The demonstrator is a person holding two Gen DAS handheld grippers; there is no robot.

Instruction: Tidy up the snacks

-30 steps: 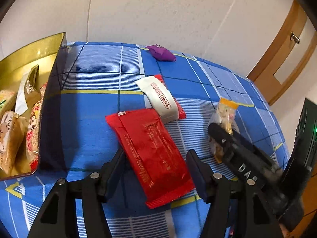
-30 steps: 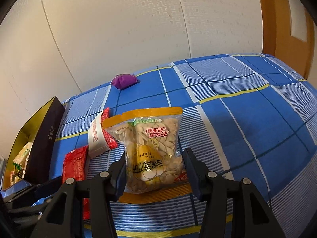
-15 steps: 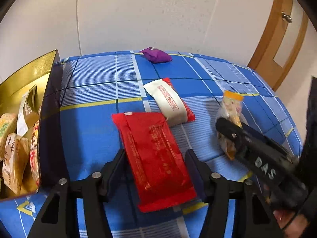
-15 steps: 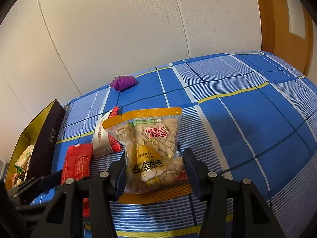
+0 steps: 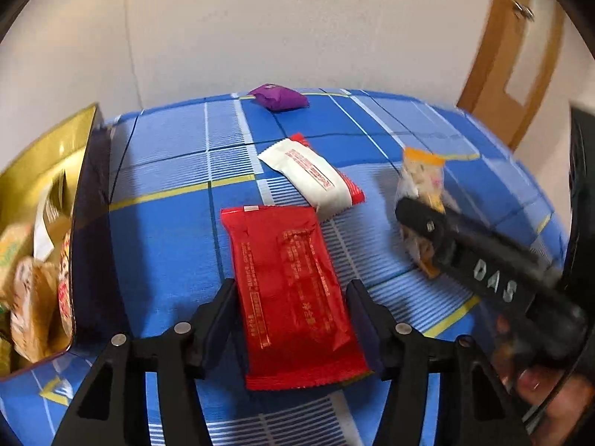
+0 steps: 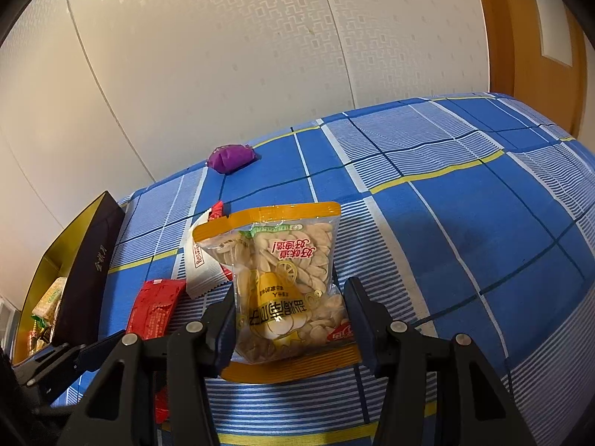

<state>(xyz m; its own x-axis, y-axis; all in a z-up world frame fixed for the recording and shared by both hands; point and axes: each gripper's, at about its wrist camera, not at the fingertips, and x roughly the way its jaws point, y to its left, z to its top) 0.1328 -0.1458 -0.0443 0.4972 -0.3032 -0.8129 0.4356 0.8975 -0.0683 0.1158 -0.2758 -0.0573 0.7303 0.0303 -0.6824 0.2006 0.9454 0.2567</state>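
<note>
A red snack packet (image 5: 290, 290) lies flat on the blue checked cloth, and my open left gripper (image 5: 292, 312) straddles its near half. A clear bag of seeds with an orange top (image 6: 286, 278) lies between the fingers of my open right gripper (image 6: 290, 316); it also shows in the left wrist view (image 5: 422, 193). A white and red packet (image 5: 312, 182) lies just beyond the red one. A purple pouch (image 5: 279, 97) sits at the far edge. A gold box (image 5: 41, 171) with several snacks inside stands at the left.
The blue checked cloth (image 6: 465, 223) covers the table up to a pale wall. A wooden door (image 5: 513, 41) is at the far right. The box's dark side wall (image 6: 89, 271) stands left of the packets.
My left gripper has shifted and turned slightly, so the red packet sits more centred between its fingers. The right gripper has stayed over the seed bag.
</note>
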